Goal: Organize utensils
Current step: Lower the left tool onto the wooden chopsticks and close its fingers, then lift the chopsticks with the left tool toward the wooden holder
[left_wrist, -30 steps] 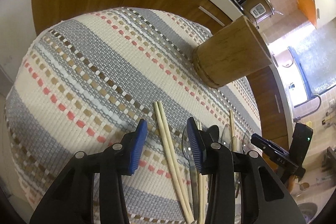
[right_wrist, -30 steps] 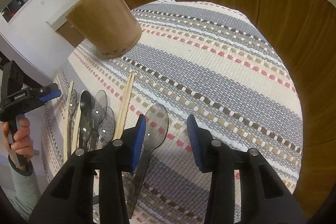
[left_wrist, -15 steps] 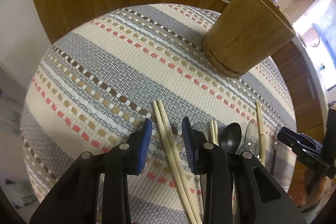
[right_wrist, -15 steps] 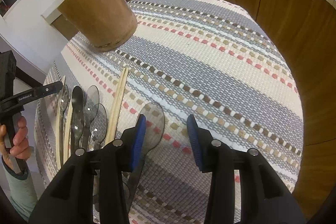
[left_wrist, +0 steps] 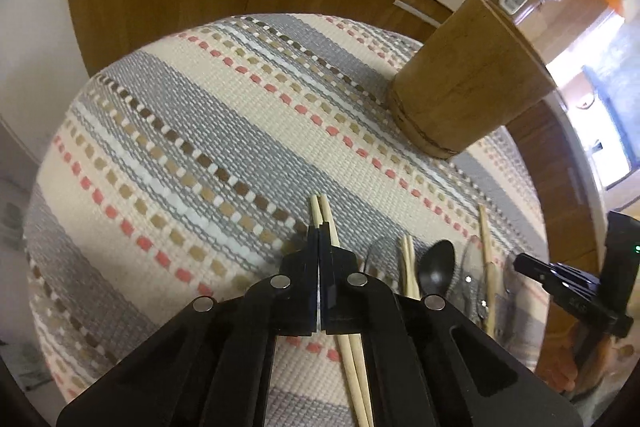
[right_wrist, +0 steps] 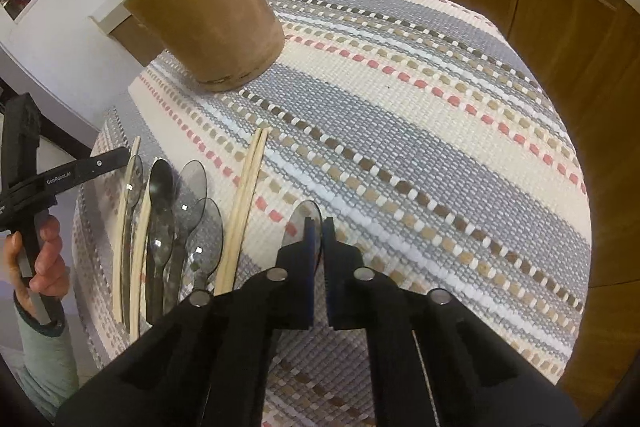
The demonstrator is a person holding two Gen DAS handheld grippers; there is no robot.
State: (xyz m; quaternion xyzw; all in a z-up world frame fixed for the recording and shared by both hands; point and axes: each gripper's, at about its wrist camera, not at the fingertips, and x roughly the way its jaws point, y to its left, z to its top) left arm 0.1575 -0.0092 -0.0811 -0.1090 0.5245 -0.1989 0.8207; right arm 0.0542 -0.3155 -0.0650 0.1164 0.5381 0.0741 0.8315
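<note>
**Both grippers closing on their first utensils**

The left gripper [left_wrist: 319,247] is pinching a pair of chopsticks [left_wrist: 325,215] that are lying on the striped woven mat [left_wrist: 192,131]; its jaws are closed on the sticks, whose tips are poking out just beyond the fingertips while the rest is trailing back under the gripper body. The right gripper [right_wrist: 318,231] is clamping its jaws around the clear spoon [right_wrist: 306,217], the bowl showing just past the blue pads. Both utensils seem to be resting on the mat, so the pick-up step looks to be in hand, with the lift not yet made.

The wooden holder [left_wrist: 468,79] is standing upright at the far side of the mat, well apart from both grippers. The next move is probably calling for a lift, a tilt to stand each utensil on end, and a carry to the holder's mouth; thin sticks may be sliding or scissoring in the grip.

The right wrist view is showing the remaining utensils as a row at near left: another pair of chopsticks [right_wrist: 244,203], a dark spoon [right_wrist: 160,203], more clear spoons [right_wrist: 192,179] and single sticks. The left wrist view is showing the same row at near right, less clearly, but is giving the holder's rim edge. Neither view is showing inside the holder.
</note>
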